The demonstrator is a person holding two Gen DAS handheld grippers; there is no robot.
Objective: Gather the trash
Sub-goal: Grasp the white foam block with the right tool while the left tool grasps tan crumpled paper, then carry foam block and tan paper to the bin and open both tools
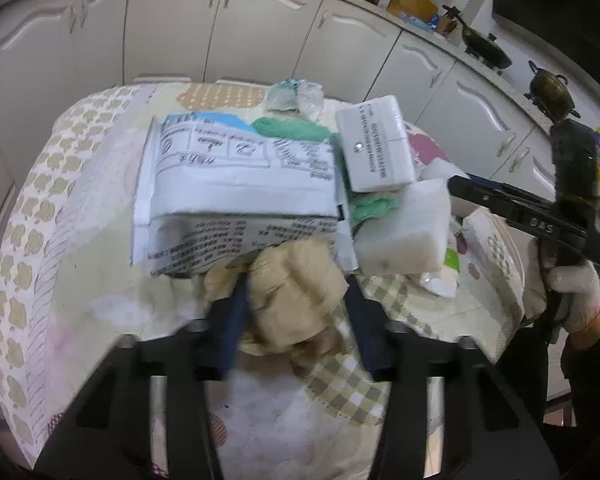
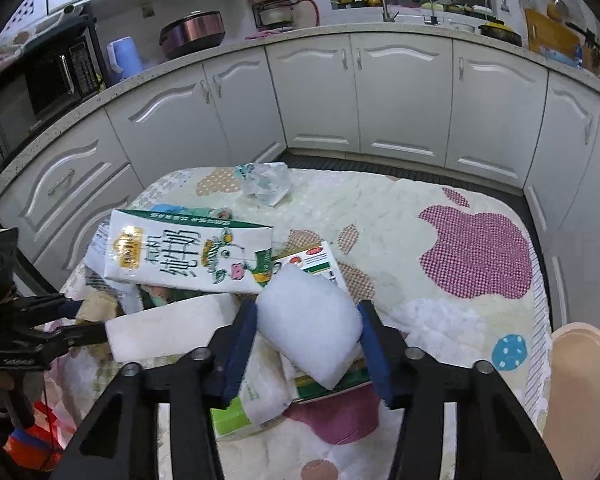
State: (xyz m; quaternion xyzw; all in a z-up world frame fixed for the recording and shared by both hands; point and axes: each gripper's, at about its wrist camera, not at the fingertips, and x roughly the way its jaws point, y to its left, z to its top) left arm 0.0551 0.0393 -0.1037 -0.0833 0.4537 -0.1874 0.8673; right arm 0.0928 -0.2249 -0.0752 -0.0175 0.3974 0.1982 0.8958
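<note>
My left gripper (image 1: 296,284) is shut on a crumpled brown paper wad (image 1: 296,292), low over the patterned tablecloth (image 1: 80,208). Just beyond it lies a flattened white milk carton (image 1: 236,184), also in the right wrist view (image 2: 188,254). A small white box (image 1: 374,148) and a white foam block (image 1: 404,232) lie to its right. My right gripper (image 2: 308,320) is shut on a white foam piece (image 2: 308,320), over flat green-and-white packaging (image 2: 316,264). A second foam block (image 2: 168,328) lies to its left. The right gripper shows at the right of the left wrist view (image 1: 500,200).
A crumpled clear plastic wrapper (image 2: 266,180) lies at the table's far edge, also in the left wrist view (image 1: 296,96). White kitchen cabinets (image 2: 400,100) ring the table. A beige chair back (image 2: 580,392) stands at the right. An orange bag (image 2: 32,436) hangs low left.
</note>
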